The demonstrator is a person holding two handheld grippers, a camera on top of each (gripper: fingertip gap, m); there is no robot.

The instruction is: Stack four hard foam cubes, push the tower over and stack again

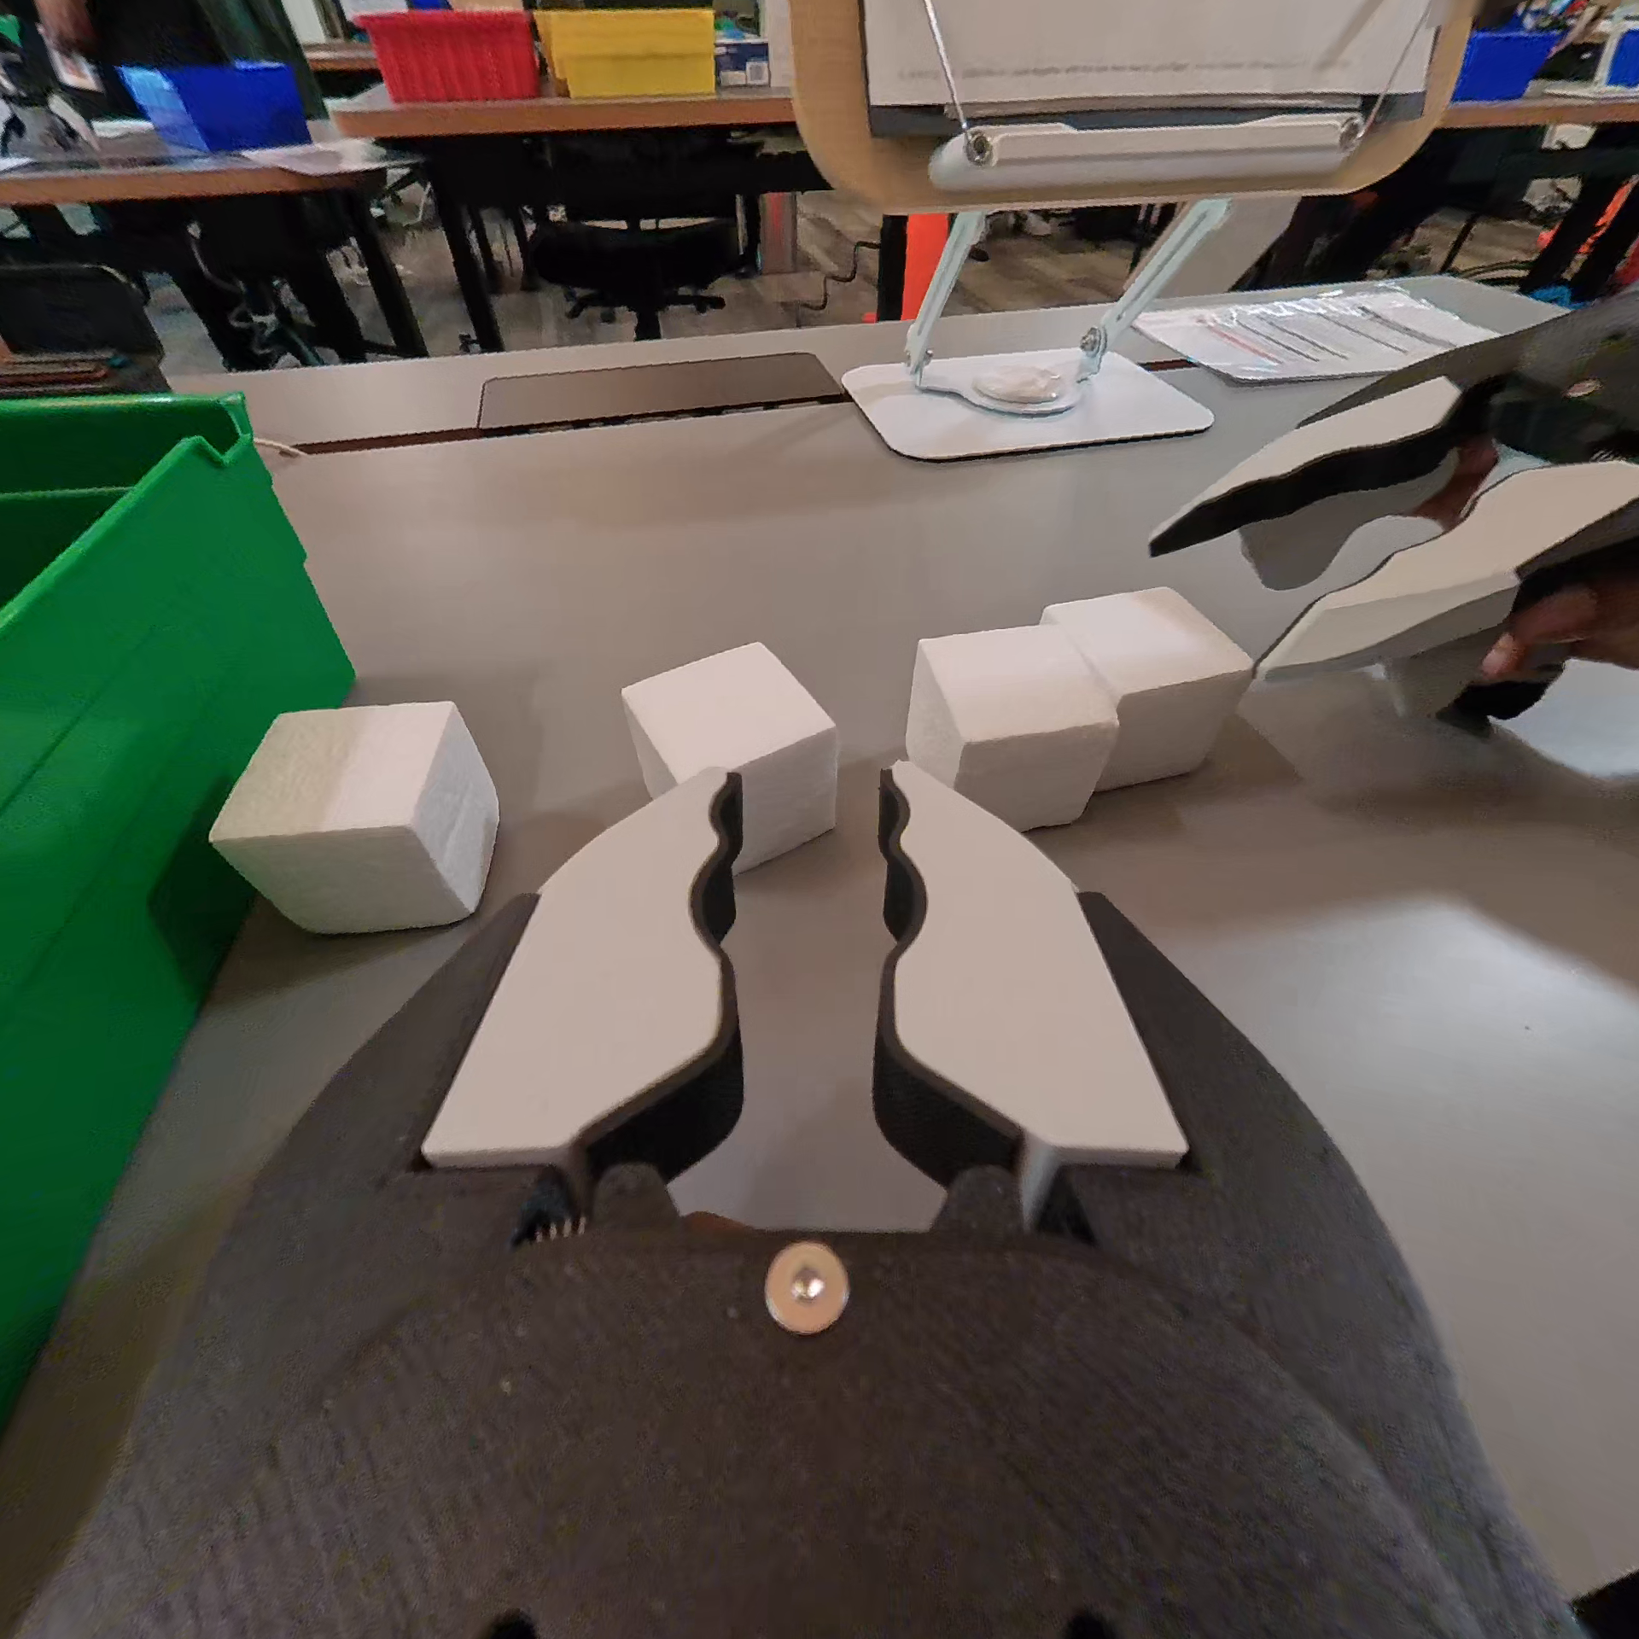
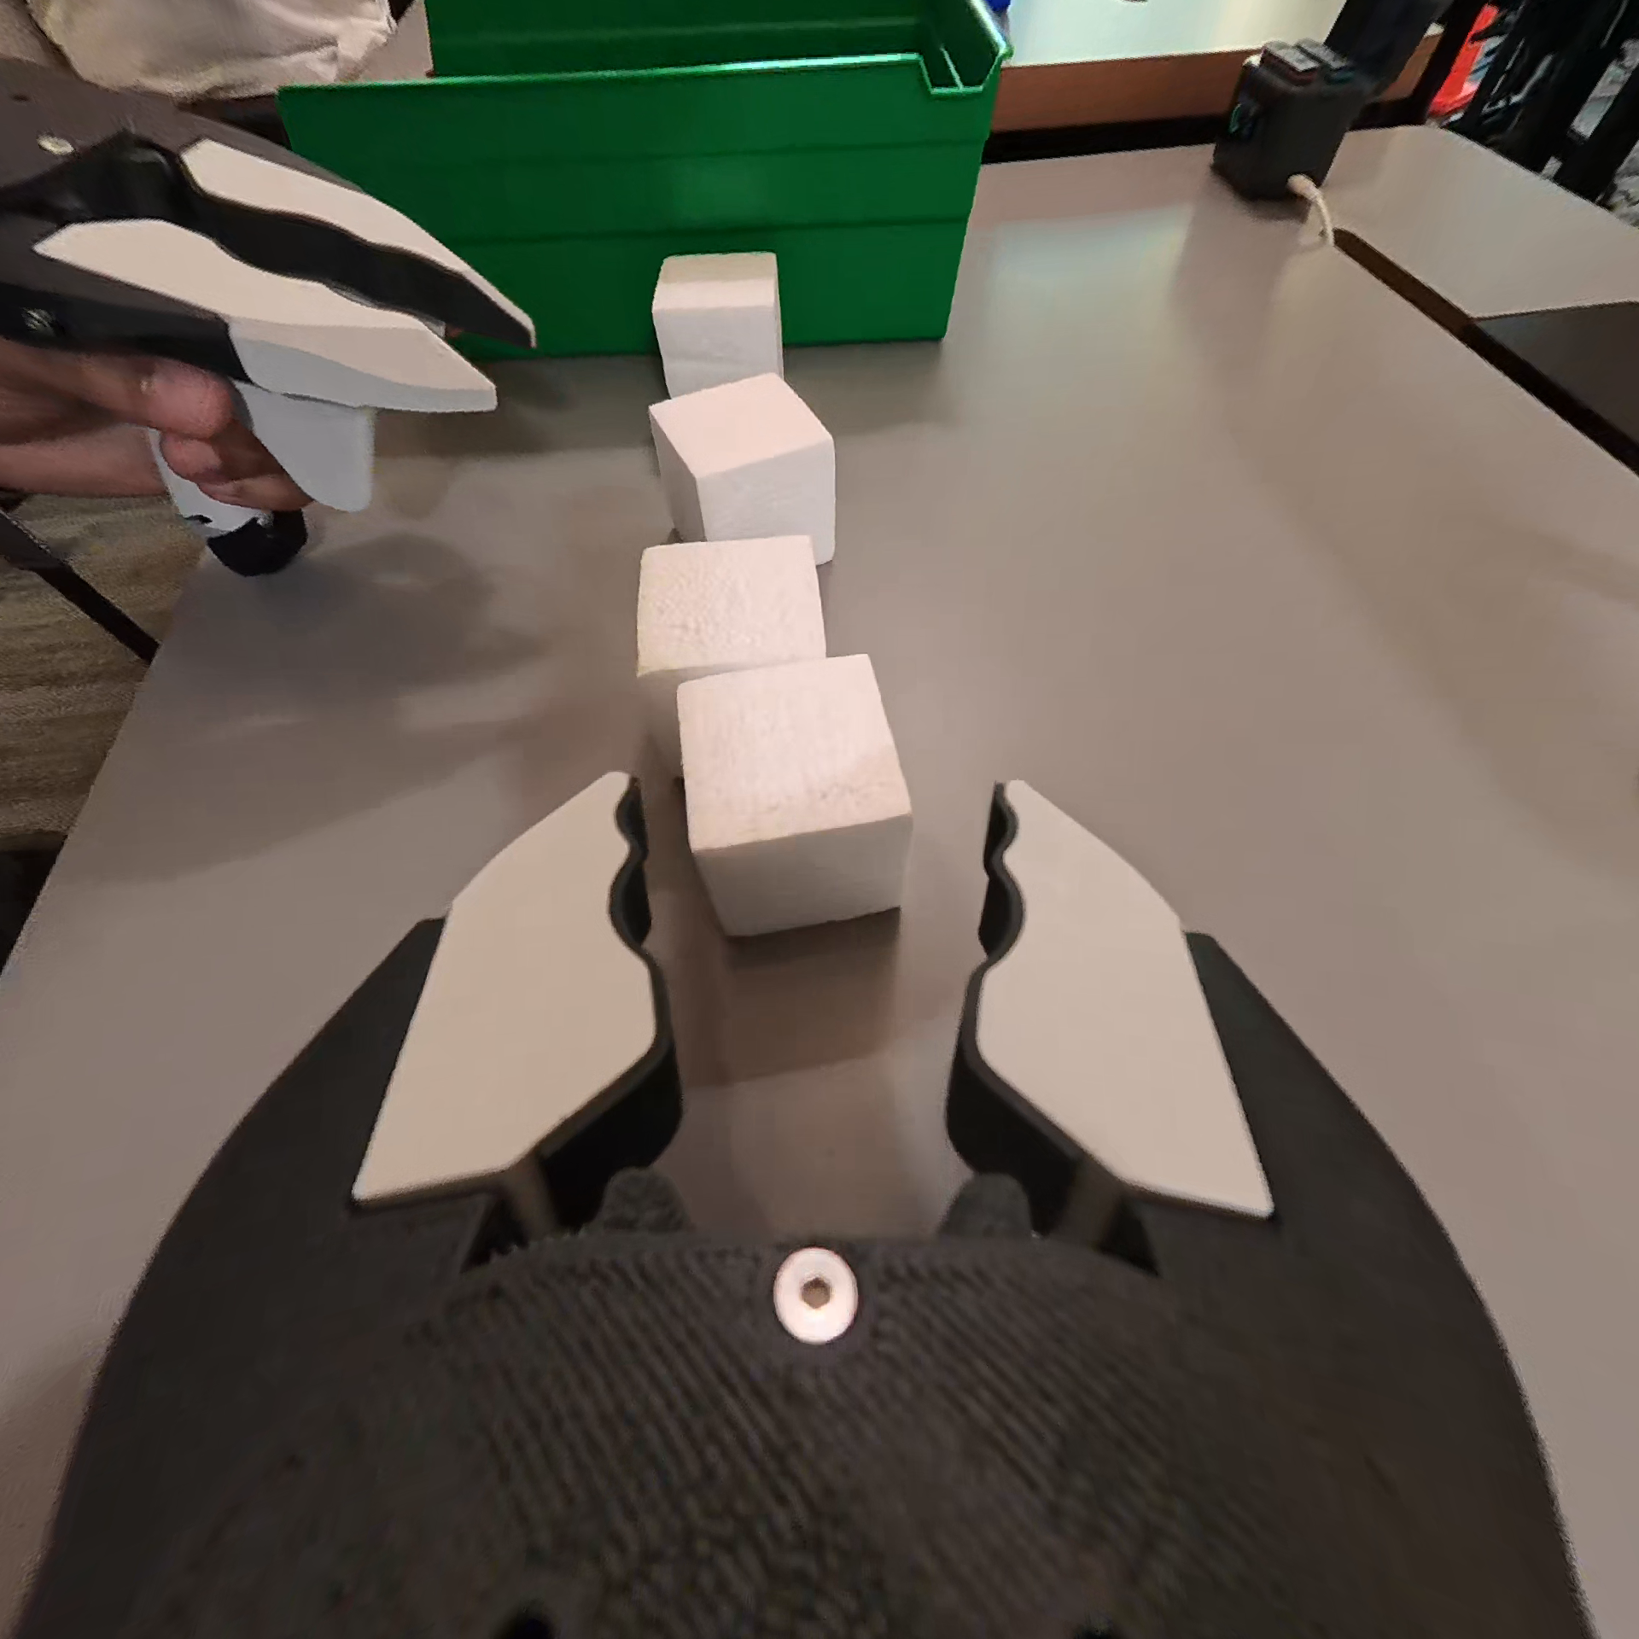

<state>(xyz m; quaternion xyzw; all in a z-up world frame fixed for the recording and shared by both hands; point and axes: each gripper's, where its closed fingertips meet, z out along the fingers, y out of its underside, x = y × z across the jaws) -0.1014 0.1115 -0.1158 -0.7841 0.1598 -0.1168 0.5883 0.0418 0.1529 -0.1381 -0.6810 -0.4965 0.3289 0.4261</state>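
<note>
Four white foam cubes stand in a row on the grey table (image 2: pixel 1197 532). My right gripper (image 2: pixel 814 789) is open and empty. The nearest cube (image 2: pixel 794 798) sits just at its fingertips, partly between them, with gaps on both sides. Behind it are a second cube (image 2: pixel 727 603), a third (image 2: pixel 745 461) and a fourth (image 2: pixel 717 319) by the green bin (image 2: pixel 639 177). My left gripper (image 1: pixel 809 780) is open and empty, just short of the second cube from the left (image 1: pixel 736 736). The right gripper (image 1: pixel 1206 607) shows beside the rightmost cube (image 1: pixel 1153 683).
The green bin (image 1: pixel 133 665) stands at the table's left end beside the leftmost cube (image 1: pixel 355 816). A white stand (image 1: pixel 1029 399) holding a board rises at the back, with a plastic sleeve (image 1: pixel 1313 328) nearby. A black device (image 2: pixel 1286 124) sits at the far corner.
</note>
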